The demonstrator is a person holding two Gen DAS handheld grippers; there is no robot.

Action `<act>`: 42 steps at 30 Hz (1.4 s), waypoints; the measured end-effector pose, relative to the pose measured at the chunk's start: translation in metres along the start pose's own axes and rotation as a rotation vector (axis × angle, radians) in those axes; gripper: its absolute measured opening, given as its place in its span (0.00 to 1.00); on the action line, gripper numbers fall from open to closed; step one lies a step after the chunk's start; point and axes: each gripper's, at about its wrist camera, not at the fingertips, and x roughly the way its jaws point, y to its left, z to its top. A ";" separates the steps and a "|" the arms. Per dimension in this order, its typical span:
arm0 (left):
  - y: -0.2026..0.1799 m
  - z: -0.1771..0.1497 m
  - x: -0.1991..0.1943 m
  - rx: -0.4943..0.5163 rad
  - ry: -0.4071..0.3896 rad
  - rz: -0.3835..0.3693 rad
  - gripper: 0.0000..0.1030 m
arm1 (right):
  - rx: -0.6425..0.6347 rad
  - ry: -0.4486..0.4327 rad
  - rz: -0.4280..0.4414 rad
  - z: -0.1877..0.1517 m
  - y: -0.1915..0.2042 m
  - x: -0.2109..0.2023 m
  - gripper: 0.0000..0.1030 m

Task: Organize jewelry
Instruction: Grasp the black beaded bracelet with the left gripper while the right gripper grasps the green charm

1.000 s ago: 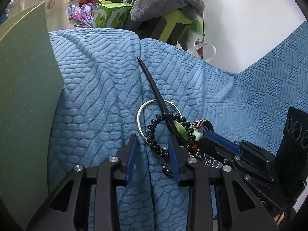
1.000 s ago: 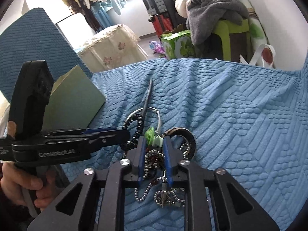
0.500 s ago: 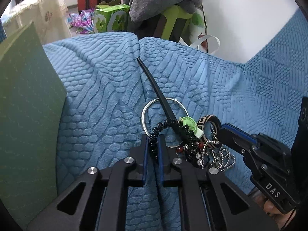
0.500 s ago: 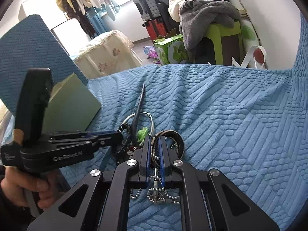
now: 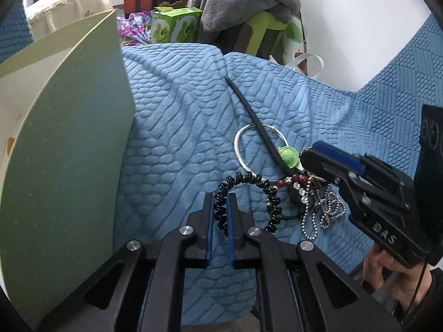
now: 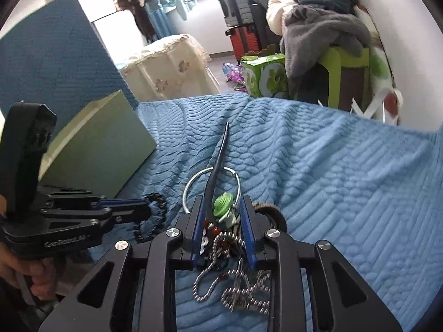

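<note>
My left gripper (image 5: 220, 197) is shut on one end of a black coiled band (image 5: 249, 178), which stretches rightward to a tangled jewelry pile on the blue blanket (image 5: 177, 127). The pile holds a silver ring bangle (image 5: 236, 144), a long black hair stick (image 5: 249, 110), a green ornament (image 5: 288, 158), red beads and a ball chain (image 5: 318, 215). My right gripper (image 6: 221, 202) straddles the pile. Its jaws are opening, with the green ornament (image 6: 223, 207) and ball chain (image 6: 210, 271) loose between them. A brown patterned bangle (image 6: 272, 213) lies just right of it.
An open pale green box (image 5: 69, 138) stands at the left on the blanket, close to my left gripper. Beyond the blanket's far edge are a green carton (image 5: 174, 27), a stool piled with grey clothes (image 5: 249, 2) and a white wall.
My left gripper closed on the black coiled band and drew it leftward, away from the pile. My right gripper, earlier shut on the chains, has spread its jaws.
</note>
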 end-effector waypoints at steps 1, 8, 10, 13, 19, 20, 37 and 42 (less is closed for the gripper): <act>0.000 -0.001 0.000 0.002 0.002 0.000 0.08 | -0.006 0.008 -0.002 0.001 0.000 0.003 0.20; -0.002 -0.002 -0.003 0.027 -0.004 -0.006 0.08 | -0.041 0.078 -0.023 0.005 0.002 0.020 0.16; -0.001 -0.003 -0.003 0.029 -0.006 -0.011 0.08 | -0.051 0.083 -0.030 0.006 0.005 0.021 0.17; -0.001 -0.003 -0.004 0.034 -0.007 -0.017 0.08 | -0.048 0.098 -0.033 0.006 0.006 0.022 0.18; 0.000 -0.004 -0.007 0.039 -0.012 -0.026 0.08 | -0.028 0.138 -0.002 0.010 0.002 0.025 0.18; 0.000 -0.004 -0.007 0.039 -0.012 -0.027 0.08 | -0.007 0.145 0.014 0.011 -0.002 0.026 0.18; 0.002 0.000 -0.021 0.028 -0.052 -0.042 0.08 | 0.040 0.118 -0.022 -0.002 -0.003 0.003 0.03; 0.003 0.000 -0.029 0.029 -0.065 -0.043 0.08 | 0.074 0.066 -0.059 -0.006 -0.004 -0.021 0.03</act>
